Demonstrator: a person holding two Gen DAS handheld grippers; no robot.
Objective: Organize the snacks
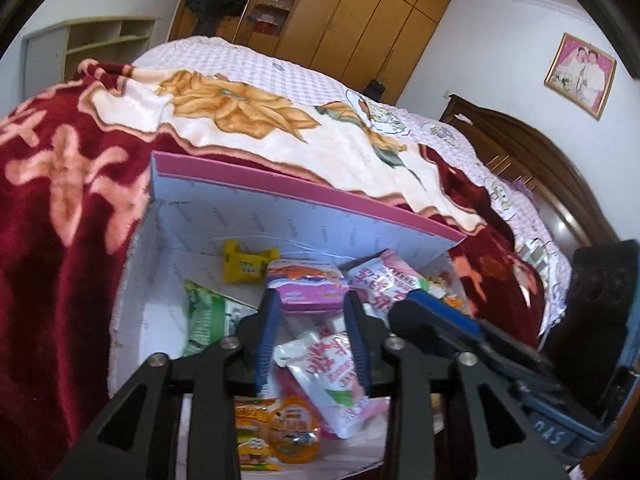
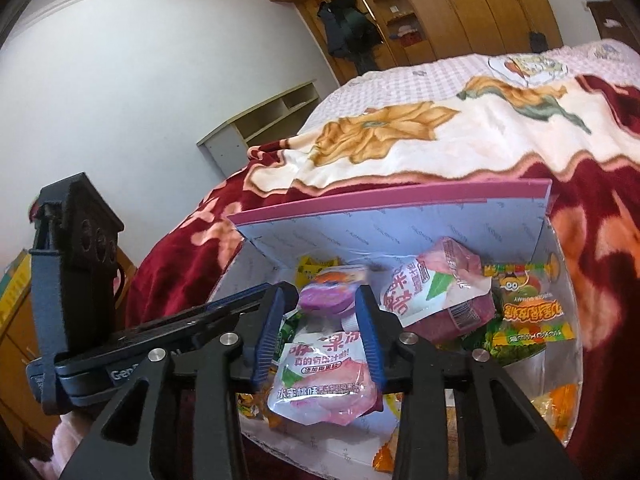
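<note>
Fingers of both grippers, left (image 1: pixel 311 322) and right (image 2: pixel 327 324), stand apart, gripping nothing; closing over the heaped pouches (image 2: pixel 326 380) might pinch two together.

Glossy plastic snack pouches (image 2: pixel 320 384), matt cardboard box (image 1: pixel 304 216), plush blanket (image 1: pixel 60 184)

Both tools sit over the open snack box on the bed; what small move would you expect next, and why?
Probably lift the left tool and right tool clear of the white cardboard box. Each has its blue pads either side of the purple-and-white snack pouch, which already lies on the pile inside, with gaps showing, so it looks released.
</note>
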